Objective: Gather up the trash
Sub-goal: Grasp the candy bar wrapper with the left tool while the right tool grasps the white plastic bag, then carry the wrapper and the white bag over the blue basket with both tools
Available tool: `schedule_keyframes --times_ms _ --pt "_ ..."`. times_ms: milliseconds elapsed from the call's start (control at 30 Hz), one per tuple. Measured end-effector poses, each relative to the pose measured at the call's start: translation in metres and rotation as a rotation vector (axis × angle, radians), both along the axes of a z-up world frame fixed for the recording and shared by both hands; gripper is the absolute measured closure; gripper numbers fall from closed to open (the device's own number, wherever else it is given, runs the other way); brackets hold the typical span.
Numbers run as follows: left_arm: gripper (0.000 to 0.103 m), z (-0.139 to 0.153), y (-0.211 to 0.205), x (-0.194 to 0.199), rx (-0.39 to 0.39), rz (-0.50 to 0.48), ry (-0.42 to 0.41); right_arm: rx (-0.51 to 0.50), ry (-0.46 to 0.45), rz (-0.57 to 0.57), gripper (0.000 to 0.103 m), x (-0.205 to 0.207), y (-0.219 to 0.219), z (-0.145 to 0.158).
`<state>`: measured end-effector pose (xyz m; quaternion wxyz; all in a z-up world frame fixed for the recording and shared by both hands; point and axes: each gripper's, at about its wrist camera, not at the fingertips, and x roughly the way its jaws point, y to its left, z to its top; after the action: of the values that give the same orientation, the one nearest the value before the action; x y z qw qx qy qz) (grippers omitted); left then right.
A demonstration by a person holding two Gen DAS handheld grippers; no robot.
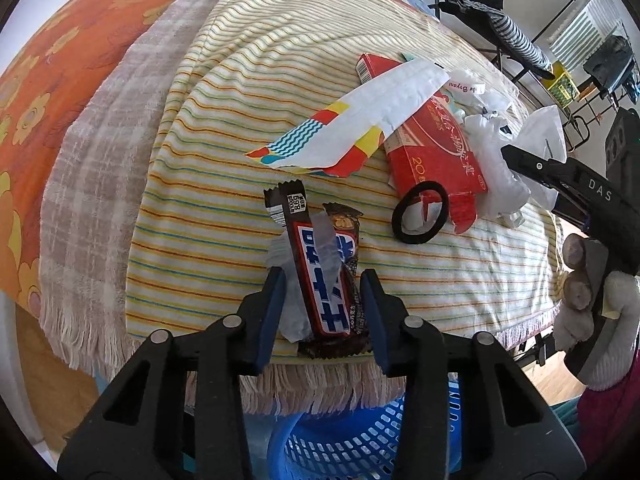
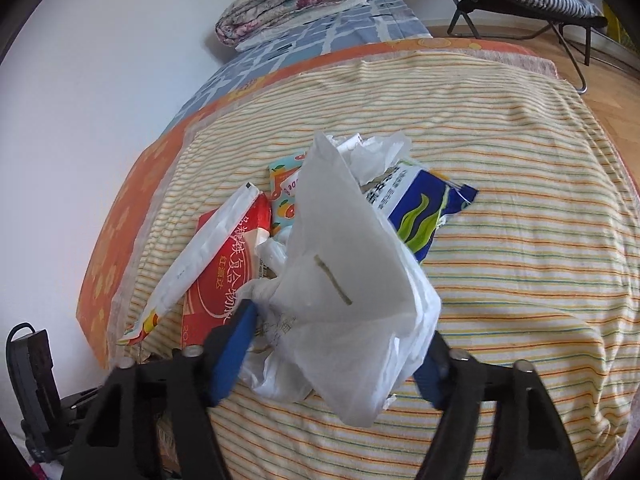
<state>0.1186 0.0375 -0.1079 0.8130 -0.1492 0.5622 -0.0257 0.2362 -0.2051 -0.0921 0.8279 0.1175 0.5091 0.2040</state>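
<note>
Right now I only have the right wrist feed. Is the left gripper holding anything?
Observer: Yes. The left gripper is closed on a brown candy wrapper, with a crumpled scrap of clear plastic caught alongside it.
Operator: Where's the bin?
Observer: A blue basket sits below the bed's edge, directly under that gripper.
Operator: Anything in the pile that isn't trash?
Observer: Possibly. A black hair tie lies across the near end of the red box.
</note>
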Motion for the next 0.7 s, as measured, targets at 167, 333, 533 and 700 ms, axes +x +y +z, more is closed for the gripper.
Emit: schedule_keyframes --times_ms 167,333,533,700 --pt "0.074 0.001 -0.002 -0.002 -0.005 -0.008 -0.004 0.014 -0.003 0.002 0.053 -0.004 -0.002 0.002" --pt "0.078 0.002 -0.001 -0.005 -0.005 -0.005 -0.007 0.018 -0.019 0.007 0.058 -0.010 -0.005 0.006" --pt "0.078 0.004 0.003 -0.008 -0.004 0.002 -0.012 0.025 -0.040 0.007 0.060 -0.018 -0.014 0.012" --pt "0.080 0.006 0.007 -0.011 -0.002 0.009 -0.020 0.003 -0.076 0.025 0.060 -0.029 -0.018 0.019"
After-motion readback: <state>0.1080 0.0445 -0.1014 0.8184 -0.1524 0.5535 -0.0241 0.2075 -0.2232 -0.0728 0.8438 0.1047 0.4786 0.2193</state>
